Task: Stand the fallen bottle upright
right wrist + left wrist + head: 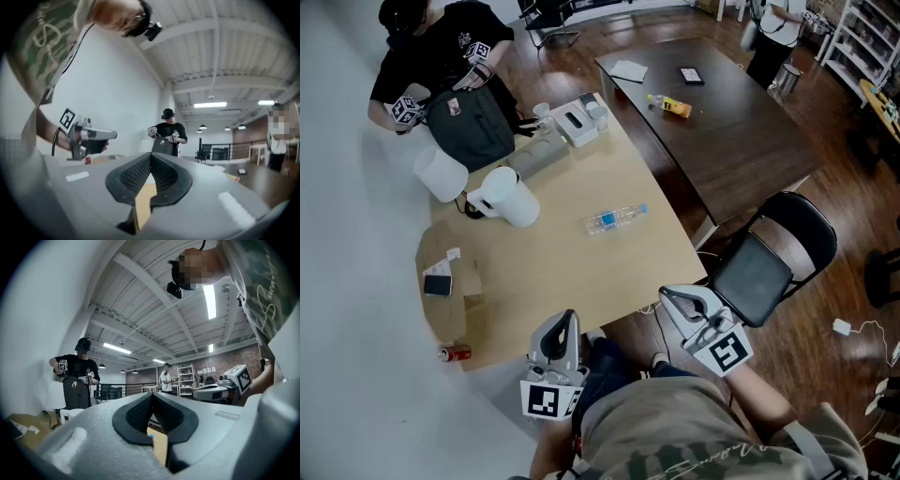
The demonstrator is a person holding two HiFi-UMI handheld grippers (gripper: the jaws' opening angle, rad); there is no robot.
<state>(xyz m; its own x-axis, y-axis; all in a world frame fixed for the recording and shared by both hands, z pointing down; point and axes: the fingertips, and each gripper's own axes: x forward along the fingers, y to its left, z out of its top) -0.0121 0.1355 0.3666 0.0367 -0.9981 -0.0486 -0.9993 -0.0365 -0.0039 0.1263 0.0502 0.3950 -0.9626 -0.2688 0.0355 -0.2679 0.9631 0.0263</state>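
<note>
A clear plastic bottle with a blue cap and blue label lies on its side near the middle of the light wooden table. Both grippers hover level at the table's near edge, well short of the bottle. In the head view my left gripper is over the front edge and my right gripper is by the front right corner. The left gripper view shows the left gripper with pads meeting and nothing between them. The right gripper is likewise shut and empty in its own view.
A white kettle and a white container stand at the far left, behind them a person with a black backpack. Cardboard with a phone and a red can lie left. A black chair stands right, a dark table beyond.
</note>
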